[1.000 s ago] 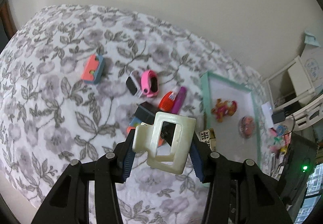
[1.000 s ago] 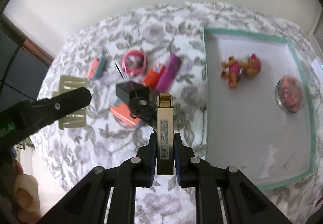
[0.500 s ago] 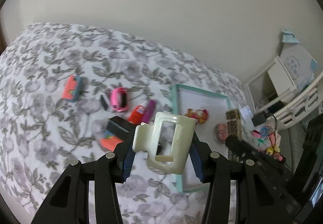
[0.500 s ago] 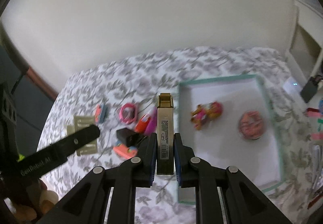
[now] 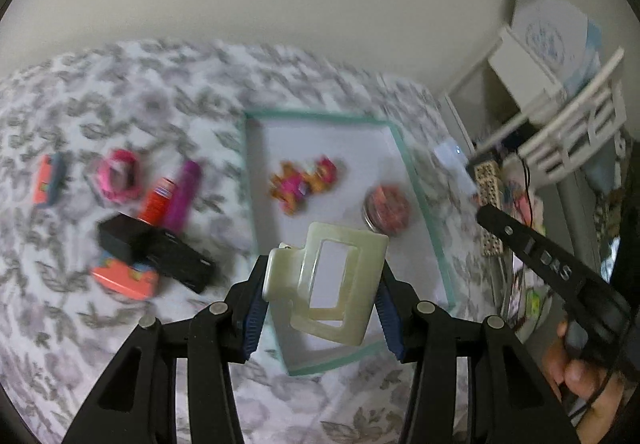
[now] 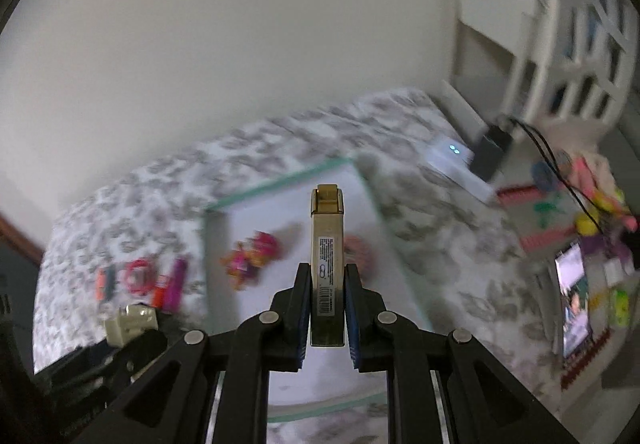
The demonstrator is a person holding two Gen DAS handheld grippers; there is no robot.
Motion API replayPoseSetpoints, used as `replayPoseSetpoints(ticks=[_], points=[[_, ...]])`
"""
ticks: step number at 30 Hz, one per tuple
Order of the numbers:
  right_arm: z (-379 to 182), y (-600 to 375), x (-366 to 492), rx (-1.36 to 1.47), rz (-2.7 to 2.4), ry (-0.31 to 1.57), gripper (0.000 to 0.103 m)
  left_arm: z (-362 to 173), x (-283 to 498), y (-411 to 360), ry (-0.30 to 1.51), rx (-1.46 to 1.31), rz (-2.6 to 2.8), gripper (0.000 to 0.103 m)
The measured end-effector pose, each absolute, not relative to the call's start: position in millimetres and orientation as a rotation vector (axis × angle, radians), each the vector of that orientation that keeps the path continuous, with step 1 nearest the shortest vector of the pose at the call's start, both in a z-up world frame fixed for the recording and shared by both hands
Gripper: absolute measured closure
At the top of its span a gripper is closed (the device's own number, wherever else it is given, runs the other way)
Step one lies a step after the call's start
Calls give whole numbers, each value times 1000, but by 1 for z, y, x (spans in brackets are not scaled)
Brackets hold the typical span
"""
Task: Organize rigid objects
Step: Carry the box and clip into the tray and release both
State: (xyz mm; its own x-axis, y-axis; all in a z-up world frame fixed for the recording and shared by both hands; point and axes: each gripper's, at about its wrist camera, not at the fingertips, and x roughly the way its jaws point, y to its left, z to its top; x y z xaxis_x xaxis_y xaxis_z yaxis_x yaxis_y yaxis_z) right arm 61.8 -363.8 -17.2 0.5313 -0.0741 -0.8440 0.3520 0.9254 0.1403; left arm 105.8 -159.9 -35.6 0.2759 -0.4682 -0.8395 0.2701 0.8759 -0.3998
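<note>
Cream plastic fills the near foreground of the left wrist view: a rectangular hair clip (image 5: 336, 284) is clamped between the blue pads of the left gripper (image 5: 322, 298), held flat with its open frame facing the camera. Beyond and below it lies the teal-rimmed tray (image 5: 426, 219), so the clip hangs over the tray's near half and a short drop would land it inside. The right gripper (image 6: 328, 318) is clenched tight on a slim gold case (image 6: 327, 264), whose long axis runs straight out along the fingers, its capped end pointing toward the far rim of the tray. Both hands are above the tray; the right one looks more centred over it, the left nearer its front edge. Already in the tray sit a small pink and orange toy figure (image 5: 302, 183) and a round tin (image 5: 386, 207). Farther left on the flowered bedspread (image 5: 120, 103), a black box (image 5: 156, 250), a pink watch (image 5: 118, 173) and a purple tube (image 5: 182, 193) wait unsorted.
</note>
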Motion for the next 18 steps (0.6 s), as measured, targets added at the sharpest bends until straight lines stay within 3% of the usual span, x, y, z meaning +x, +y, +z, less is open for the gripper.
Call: replayPoseSetpoints(ticks=[10,18], points=[[-113,-386,74,345,-338,1226,87,-102,102,-215,1347,-84,-537,52],[-142,-381,77,328,-347,1300,86,-129,104,-227,1407,-51,-529,52]])
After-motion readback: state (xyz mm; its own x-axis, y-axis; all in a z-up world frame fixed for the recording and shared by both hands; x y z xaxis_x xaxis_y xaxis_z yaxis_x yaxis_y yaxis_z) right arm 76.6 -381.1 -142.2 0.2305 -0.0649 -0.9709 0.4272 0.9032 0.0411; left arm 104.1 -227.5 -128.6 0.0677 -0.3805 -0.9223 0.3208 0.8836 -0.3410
